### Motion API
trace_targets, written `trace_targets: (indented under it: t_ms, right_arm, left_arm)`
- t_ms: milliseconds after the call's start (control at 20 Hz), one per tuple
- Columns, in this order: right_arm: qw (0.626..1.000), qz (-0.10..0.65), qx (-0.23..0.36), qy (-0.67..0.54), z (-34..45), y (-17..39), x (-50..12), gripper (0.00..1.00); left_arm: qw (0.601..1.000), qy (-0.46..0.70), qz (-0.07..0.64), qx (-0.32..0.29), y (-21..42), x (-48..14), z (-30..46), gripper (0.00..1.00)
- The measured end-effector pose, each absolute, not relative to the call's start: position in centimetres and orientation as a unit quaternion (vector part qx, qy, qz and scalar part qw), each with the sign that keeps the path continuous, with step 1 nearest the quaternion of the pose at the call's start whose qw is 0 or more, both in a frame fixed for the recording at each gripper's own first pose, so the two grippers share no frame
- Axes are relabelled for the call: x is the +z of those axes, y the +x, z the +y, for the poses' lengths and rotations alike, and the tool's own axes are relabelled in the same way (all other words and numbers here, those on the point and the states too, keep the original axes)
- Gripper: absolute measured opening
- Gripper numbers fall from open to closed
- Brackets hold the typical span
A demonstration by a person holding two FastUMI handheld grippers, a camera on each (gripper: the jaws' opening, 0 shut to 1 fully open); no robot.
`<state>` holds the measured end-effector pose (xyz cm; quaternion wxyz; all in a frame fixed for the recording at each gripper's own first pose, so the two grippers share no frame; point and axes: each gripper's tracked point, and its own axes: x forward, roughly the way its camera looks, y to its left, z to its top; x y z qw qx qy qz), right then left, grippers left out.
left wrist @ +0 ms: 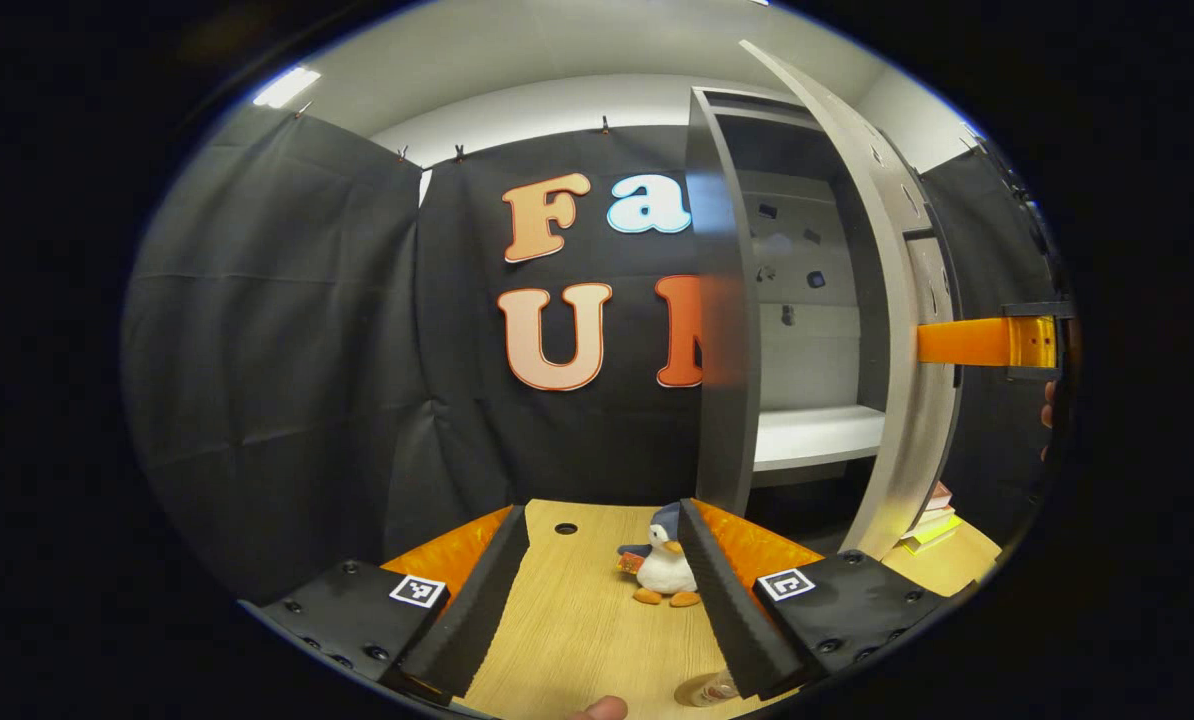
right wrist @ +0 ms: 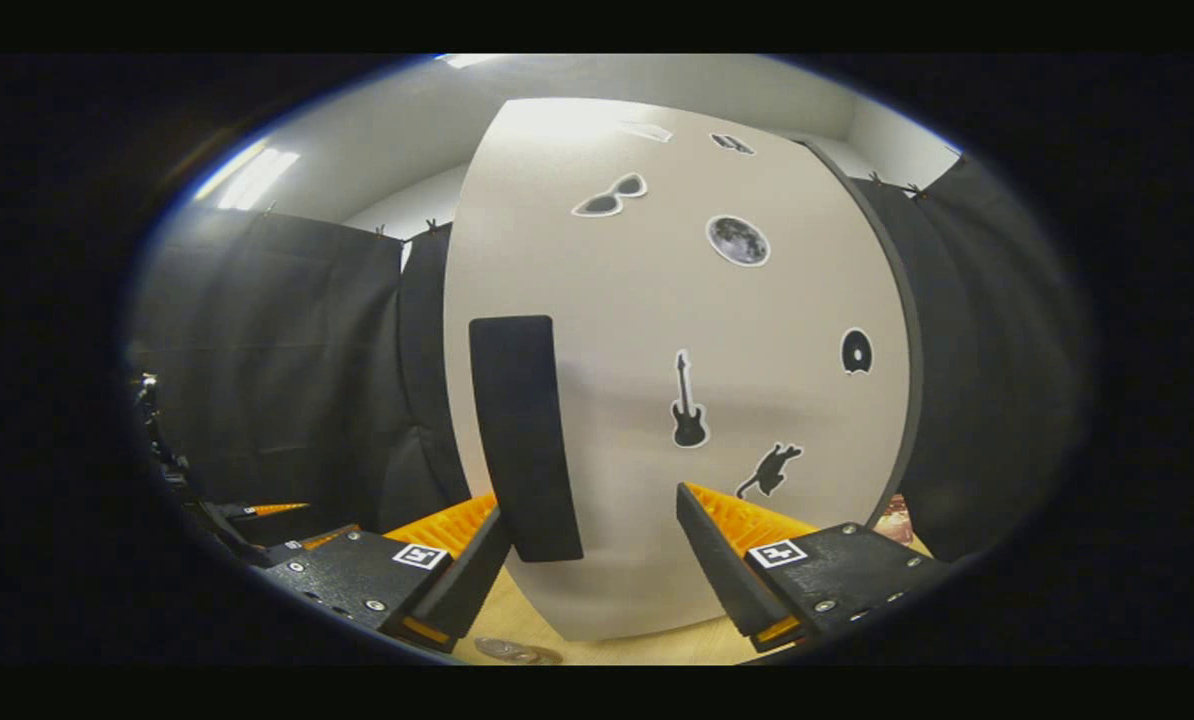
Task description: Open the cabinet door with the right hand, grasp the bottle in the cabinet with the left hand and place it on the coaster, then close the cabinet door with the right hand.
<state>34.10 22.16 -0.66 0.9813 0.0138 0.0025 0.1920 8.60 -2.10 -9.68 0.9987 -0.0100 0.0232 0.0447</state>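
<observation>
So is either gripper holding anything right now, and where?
Nothing held. Left gripper is open over the table; right gripper is open at the door handle, not clamped.

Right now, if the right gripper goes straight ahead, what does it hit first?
The cabinet door. The right gripper is open and faces the door's outer side, with the handle just left of its centre line. Depth is hard to judge, but the door looks close.

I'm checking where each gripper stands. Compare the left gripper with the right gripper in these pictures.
The left gripper hangs over the wooden table, aimed at a penguin toy. The right gripper faces the cabinet door, its left finger beside the door's black handle. Both are open and hold nothing.
</observation>
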Motion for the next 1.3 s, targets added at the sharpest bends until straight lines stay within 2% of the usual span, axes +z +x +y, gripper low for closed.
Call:
trace_targets:
  t_ms: [100, 150, 400, 450, 550, 600, 900, 1050, 1250, 1300]
  right_arm:
    - [0.982, 0.004, 0.191, 0.012, 22.6, 34.5, -0.6, 0.93]
    - [0.982, 0.003, 0.189, 0.013, 22.8, 34.6, -0.6, 0.93]
    - [0.986, -0.002, 0.169, 0.001, 23.3, 35.2, -0.6, 0.96]
    - [0.987, -0.006, 0.16, -0.001, 23.3, 35.2, -0.5, 0.92]
    - [0.989, -0.01, 0.147, -0.001, 23.4, 35.4, -0.3, 0.97]
    - [0.99, -0.011, 0.141, 0.0, 23.4, 35.7, -0.3, 0.95]
    - [0.994, -0.021, 0.106, -0.009, 23.6, 35.6, -0.5, 0.96]
    - [0.995, -0.025, 0.094, -0.011, 23.4, 35.4, -0.6, 1.0]
    - [0.996, -0.022, 0.087, -0.015, 23.4, 35.5, -0.7, 0.98]
    - [0.996, -0.023, 0.086, -0.015, 23.4, 35.5, -0.6, 1.0]
  left_arm:
    - [0.999, -0.013, 0.023, 0.047, 9.6, -9.7, -1.5, 0.95]
    - [0.999, -0.015, 0.021, 0.046, 10.0, -9.7, -1.4, 0.98]
    - [0.999, -0.02, 0.02, 0.04, 12.1, -9.6, -1.2, 0.95]
    - [0.999, -0.02, 0.019, 0.038, 12.5, -9.6, -1.2, 0.95]
    - [0.999, -0.02, 0.019, 0.033, 13.2, -9.7, -1.4, 0.95]
    - [0.999, -0.02, 0.02, 0.03, 13.7, -9.7, -1.5, 0.95]
    - [0.999, -0.022, 0.028, 0.018, 15.0, -10.5, -1.6, 0.95]
    - [0.999, -0.026, 0.027, 0.015, 15.5, -10.5, -1.5, 0.98]
    - [0.999, -0.029, 0.023, 0.012, 15.7, -10.3, -1.5, 0.95]
    - [0.999, -0.029, 0.022, 0.01, 15.8, -10.2, -1.6, 0.98]
